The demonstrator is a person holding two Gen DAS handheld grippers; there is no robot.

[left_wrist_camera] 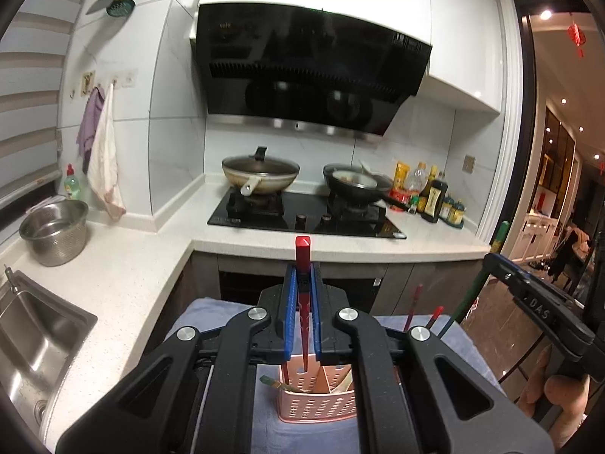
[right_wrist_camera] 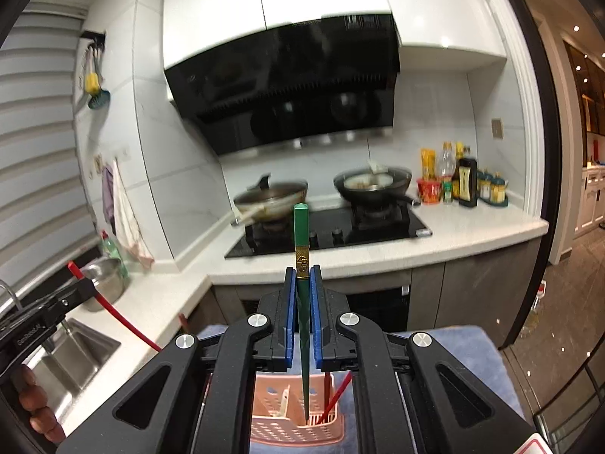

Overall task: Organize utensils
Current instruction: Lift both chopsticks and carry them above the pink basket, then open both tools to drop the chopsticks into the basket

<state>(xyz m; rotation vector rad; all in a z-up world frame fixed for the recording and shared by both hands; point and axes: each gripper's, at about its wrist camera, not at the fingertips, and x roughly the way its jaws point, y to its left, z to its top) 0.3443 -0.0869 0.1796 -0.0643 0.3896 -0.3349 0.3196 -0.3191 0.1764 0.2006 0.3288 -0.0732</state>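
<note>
My left gripper (left_wrist_camera: 302, 276) is shut on a red chopstick (left_wrist_camera: 302, 261), held upright with its tip down in the pink perforated utensil basket (left_wrist_camera: 317, 405). My right gripper (right_wrist_camera: 302, 276) is shut on a green chopstick (right_wrist_camera: 301, 234), also upright, its tip inside the same pink basket (right_wrist_camera: 295, 427). The basket stands on a blue cloth (left_wrist_camera: 211, 314). The right gripper with its green chopstick (left_wrist_camera: 472, 291) shows at the right of the left wrist view. The left gripper's red chopstick (right_wrist_camera: 121, 317) shows at the left of the right wrist view. Other red chopsticks (left_wrist_camera: 412, 306) stick up behind.
A white L-shaped counter (left_wrist_camera: 124, 276) holds a steel sink (left_wrist_camera: 34, 336), a steel bowl (left_wrist_camera: 55, 230), a black hob (left_wrist_camera: 306, 215) with two pans (left_wrist_camera: 261, 174), and sauce bottles (left_wrist_camera: 435, 196). A range hood (left_wrist_camera: 310, 72) hangs above. A doorway (left_wrist_camera: 559, 151) opens right.
</note>
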